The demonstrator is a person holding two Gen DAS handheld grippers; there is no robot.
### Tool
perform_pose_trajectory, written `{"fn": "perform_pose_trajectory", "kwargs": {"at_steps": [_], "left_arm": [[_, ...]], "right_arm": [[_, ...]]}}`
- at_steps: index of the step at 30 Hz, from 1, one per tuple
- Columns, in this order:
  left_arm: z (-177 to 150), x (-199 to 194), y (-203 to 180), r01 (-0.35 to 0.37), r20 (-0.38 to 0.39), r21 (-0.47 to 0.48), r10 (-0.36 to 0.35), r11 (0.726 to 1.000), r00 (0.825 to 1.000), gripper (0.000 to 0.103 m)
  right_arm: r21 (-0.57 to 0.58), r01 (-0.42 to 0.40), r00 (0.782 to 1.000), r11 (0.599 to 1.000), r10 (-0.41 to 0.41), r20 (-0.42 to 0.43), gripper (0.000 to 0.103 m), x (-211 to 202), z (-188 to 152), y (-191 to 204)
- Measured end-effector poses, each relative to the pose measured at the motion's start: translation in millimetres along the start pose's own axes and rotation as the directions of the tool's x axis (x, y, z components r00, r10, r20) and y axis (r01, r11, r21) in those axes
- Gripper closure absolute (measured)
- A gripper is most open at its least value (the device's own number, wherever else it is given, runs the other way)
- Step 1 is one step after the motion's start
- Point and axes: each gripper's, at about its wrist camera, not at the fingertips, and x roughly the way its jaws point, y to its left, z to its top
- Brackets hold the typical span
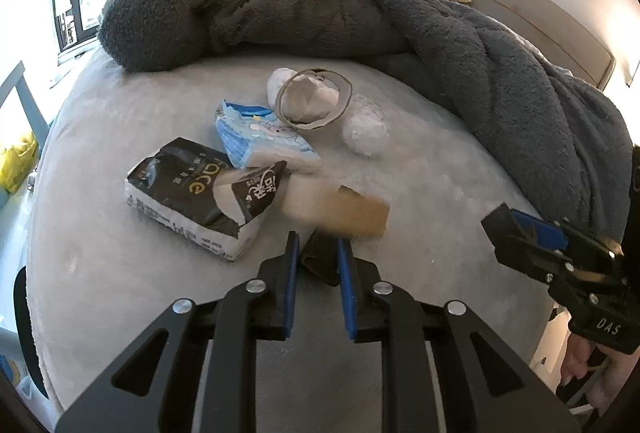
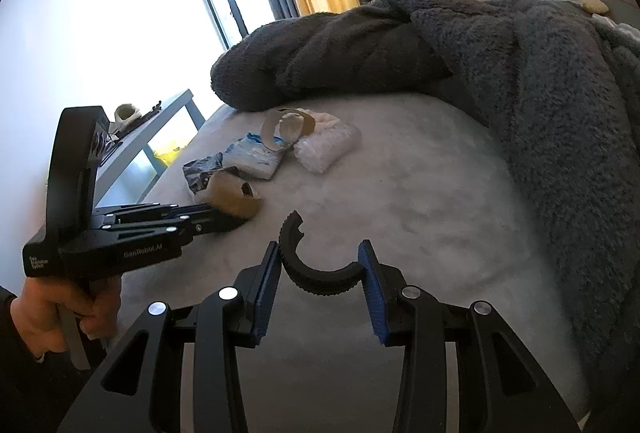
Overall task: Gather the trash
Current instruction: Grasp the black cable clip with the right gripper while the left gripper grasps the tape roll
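Note:
Trash lies on a pale grey bed. My left gripper is shut on the dark near end of a blurred brown cardboard piece; in the right wrist view its tips meet that cardboard piece. My right gripper is shut on a black ribbed half-ring fragment, and it also shows at the right of the left wrist view. Beyond lie a black-and-white tissue pack, a blue tissue pack, a cardboard tape ring over crumpled white paper, and a white plastic wad.
A thick dark grey blanket is heaped along the far and right side of the bed. A window and a blue-framed table stand to the left, with a yellow bag below. A person's hand holds the left gripper's handle.

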Motion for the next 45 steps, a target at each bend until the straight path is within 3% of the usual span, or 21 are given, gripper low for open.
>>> {"fn": "perform_pose_trajectory", "kwargs": {"at_steps": [6,13,16,19,22,26,28,30,32,34,36,45], "left_arm": [[0,-9,6,-0.053,-0.008,0.051,0.054,0.997,0.999,0.083],[-4,-24,5,-0.145,-0.026,0.208,0.153,0.967,0.988,0.085],[-8,-22,9,-0.140,-0.060,0.235,0.158,0.962,0.986,0.085],[-10,-25,17,-0.117,-0.080,0.231,0.139,0.966,0.987,0.085],[-7,-43,20,-0.082,-0.047,0.221,0.095,0.972,0.994,0.085],[-9,-44,32,-0.150,-0.071,0.238,0.172,0.960,0.983,0.086],[-11,-42,46,-0.117,-0.111,0.175,0.138,0.978,0.984,0.086],[-7,-59,43,-0.081,-0.055,0.182,0.092,0.980,0.994,0.087],[-5,-74,37,-0.109,-0.014,0.231,0.115,0.967,0.993,0.090],[-11,-61,47,-0.149,-0.072,0.218,0.168,0.965,0.983,0.092],[-15,-56,57,-0.131,-0.109,0.181,0.152,0.975,0.982,0.092],[-16,-72,68,-0.120,-0.067,0.181,0.134,0.976,0.989,0.093]], "right_arm": [[-0.018,-0.005,1.000,1.000,0.005,0.000,0.063,9,11,16],[-0.044,-0.012,1.000,0.999,0.012,0.002,0.063,18,22,34],[-0.056,-0.014,1.000,0.998,0.014,0.000,0.063,23,27,44],[-0.067,-0.019,1.000,0.998,0.019,-0.003,0.063,28,31,54],[-0.080,-0.022,1.000,0.997,0.022,0.001,0.063,29,34,62],[-0.091,-0.023,1.000,0.996,0.022,-0.003,0.063,34,37,73],[-0.098,-0.024,1.000,0.995,0.023,-0.014,0.063,40,38,78],[-0.102,-0.030,0.999,0.994,0.029,-0.017,0.063,43,41,83],[-0.108,-0.042,0.999,0.993,0.041,-0.015,0.063,44,42,90],[-0.123,-0.060,0.998,0.991,0.059,-0.015,0.063,45,43,98],[-0.147,-0.077,0.997,0.986,0.073,-0.030,0.063,50,43,108],[-0.184,-0.095,0.990,0.978,0.074,-0.122,0.063,76,37,129]]}}
